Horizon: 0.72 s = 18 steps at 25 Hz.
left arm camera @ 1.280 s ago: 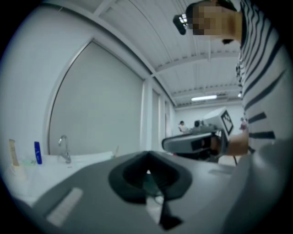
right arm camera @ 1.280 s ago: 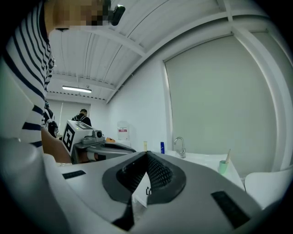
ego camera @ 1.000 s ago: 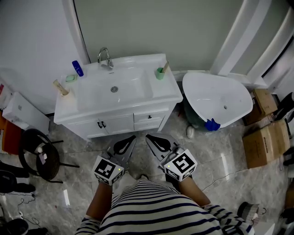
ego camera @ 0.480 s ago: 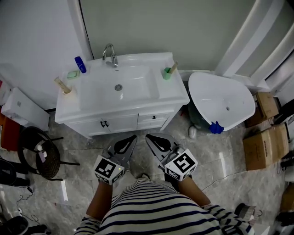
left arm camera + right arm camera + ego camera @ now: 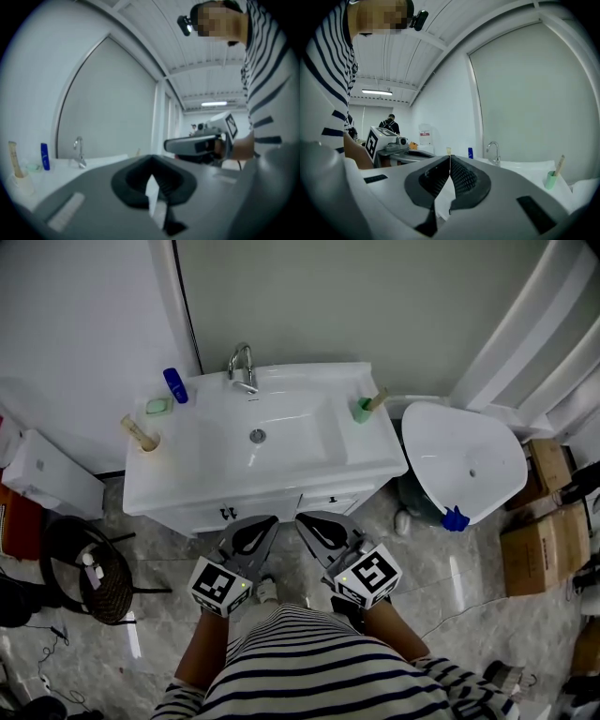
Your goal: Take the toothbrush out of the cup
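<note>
The toothbrush (image 5: 377,399) stands in the green cup (image 5: 362,411) ahead and to the right of the right gripper (image 5: 309,524), at the counter's (image 5: 375,460) far right corner. Its handle leans up and rightward, away from the gripper. The right gripper is likely the nearer one. A pale cup (image 5: 146,440) holding a wooden stick, perhaps another brush, sits ahead-left of the left gripper (image 5: 266,524). Both grippers are held side by side before the cabinet, pointing roughly level, jaws pressed together on nothing.
</note>
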Each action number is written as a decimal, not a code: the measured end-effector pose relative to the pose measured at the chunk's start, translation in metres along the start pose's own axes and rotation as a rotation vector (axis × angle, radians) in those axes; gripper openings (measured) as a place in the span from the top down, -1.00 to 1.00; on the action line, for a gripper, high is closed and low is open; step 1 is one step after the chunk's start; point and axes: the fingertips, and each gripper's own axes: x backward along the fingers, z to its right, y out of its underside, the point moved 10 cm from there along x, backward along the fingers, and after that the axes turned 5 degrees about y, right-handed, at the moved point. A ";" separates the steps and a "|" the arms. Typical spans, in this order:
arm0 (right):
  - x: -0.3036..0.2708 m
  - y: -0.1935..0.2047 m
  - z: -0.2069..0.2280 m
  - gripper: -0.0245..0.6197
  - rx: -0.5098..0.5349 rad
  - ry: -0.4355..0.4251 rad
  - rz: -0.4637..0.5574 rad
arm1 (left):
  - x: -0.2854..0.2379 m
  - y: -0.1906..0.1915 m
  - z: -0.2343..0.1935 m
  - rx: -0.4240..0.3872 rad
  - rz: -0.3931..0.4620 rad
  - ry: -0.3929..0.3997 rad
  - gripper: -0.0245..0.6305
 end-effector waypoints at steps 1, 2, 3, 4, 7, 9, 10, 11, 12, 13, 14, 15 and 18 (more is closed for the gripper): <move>-0.010 -0.003 0.000 0.90 0.004 0.004 0.002 | 0.002 -0.001 -0.011 -0.003 0.006 0.004 0.90; -0.019 -0.005 0.000 0.90 0.009 0.008 0.005 | 0.003 -0.002 -0.021 -0.007 0.011 0.009 0.90; -0.027 -0.007 0.000 0.90 0.014 0.011 0.008 | 0.004 -0.003 -0.029 -0.011 0.015 0.015 0.90; -0.034 -0.008 0.000 0.90 0.018 0.015 0.010 | 0.005 -0.003 -0.037 -0.016 0.016 0.022 0.90; -0.051 -0.009 0.000 0.90 0.020 0.035 0.010 | 0.005 -0.004 -0.058 -0.023 0.018 0.045 0.90; -0.060 -0.010 0.001 0.90 0.013 0.042 -0.004 | 0.004 -0.004 -0.067 -0.020 0.022 0.058 0.90; -0.063 -0.009 0.002 0.90 0.010 0.043 -0.012 | 0.003 -0.003 -0.071 -0.017 0.025 0.064 0.90; -0.067 -0.008 0.003 0.90 0.007 0.044 -0.018 | 0.002 -0.003 -0.074 -0.013 0.030 0.071 0.90; -0.070 -0.008 0.006 0.90 0.005 0.046 -0.022 | 0.000 -0.003 -0.078 -0.010 0.034 0.079 0.90; -0.075 -0.009 0.009 0.90 0.003 0.049 -0.025 | -0.002 -0.003 -0.082 -0.005 0.038 0.087 0.90; -0.079 -0.009 0.013 0.90 0.002 0.052 -0.027 | -0.005 -0.004 -0.087 -0.001 0.040 0.094 0.90; -0.084 -0.009 0.017 0.90 0.001 0.053 -0.029 | -0.008 -0.004 -0.092 0.002 0.041 0.099 0.90; -0.095 -0.009 0.030 0.90 0.000 0.049 -0.033 | -0.018 -0.005 -0.104 0.001 0.038 0.106 0.90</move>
